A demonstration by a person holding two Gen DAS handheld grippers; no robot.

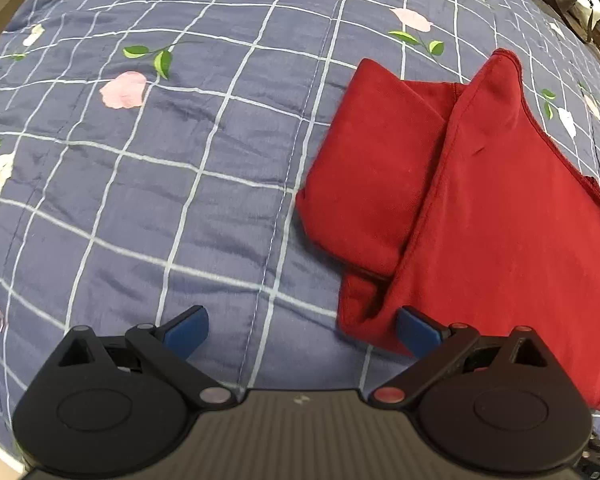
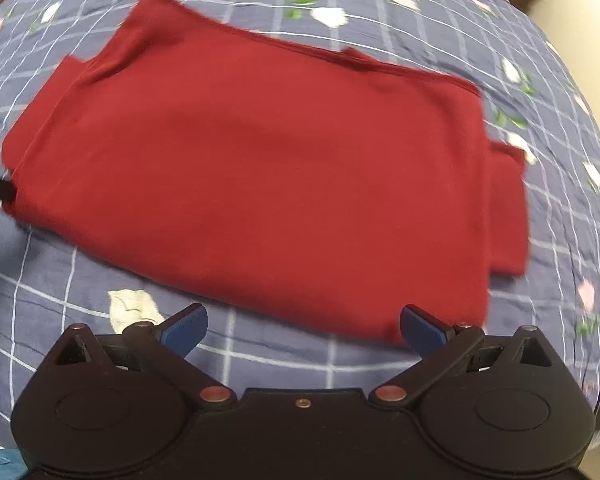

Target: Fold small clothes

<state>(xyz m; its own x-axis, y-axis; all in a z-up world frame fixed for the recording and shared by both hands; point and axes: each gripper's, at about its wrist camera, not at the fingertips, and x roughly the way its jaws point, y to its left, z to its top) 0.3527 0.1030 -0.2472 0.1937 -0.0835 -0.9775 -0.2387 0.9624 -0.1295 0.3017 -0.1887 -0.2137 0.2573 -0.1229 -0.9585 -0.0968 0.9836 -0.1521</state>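
Blue checked quilt (image 1: 180,200) bears a folded red garment (image 2: 260,168); both grippers' jaws gape wide, holding nothing.

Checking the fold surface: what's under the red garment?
The red garment lies folded in layers on a blue checked floral quilt, which shows all around it. Whatever sits directly beneath the cloth is covered. Both grippers, left gripper and right gripper, are open, holding nothing.
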